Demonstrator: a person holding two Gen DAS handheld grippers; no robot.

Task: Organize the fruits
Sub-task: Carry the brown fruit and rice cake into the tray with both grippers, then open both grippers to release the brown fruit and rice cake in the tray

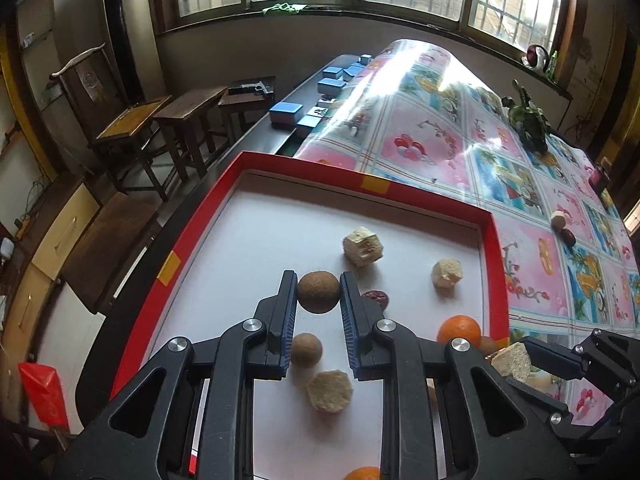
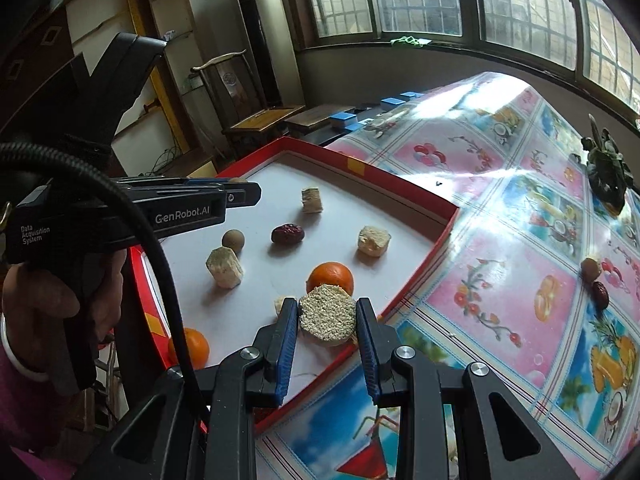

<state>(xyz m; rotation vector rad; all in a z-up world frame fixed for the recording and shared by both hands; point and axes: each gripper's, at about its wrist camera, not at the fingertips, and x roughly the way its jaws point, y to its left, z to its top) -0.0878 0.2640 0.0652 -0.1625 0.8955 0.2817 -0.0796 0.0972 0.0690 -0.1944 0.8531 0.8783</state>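
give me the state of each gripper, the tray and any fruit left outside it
left gripper: jaws shut on a brown round fruit, held over the tray
right gripper: jaws shut on a pale crumbly chunk, at the tray's near edge
red tray: open, fruit scattered inside
two small fruits: on the tablecloth, outside the tray

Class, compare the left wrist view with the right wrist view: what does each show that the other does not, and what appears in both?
Only the left wrist view shows the left tongs from behind, shut on a brown ball, with the right tongs entering from the side.

Only the right wrist view shows the person's left hand on the handle and the whole red date; the left view sees just part of it.

Both show the red tray, the orange, pale spongy chunks and the chunk held by the right tongs.
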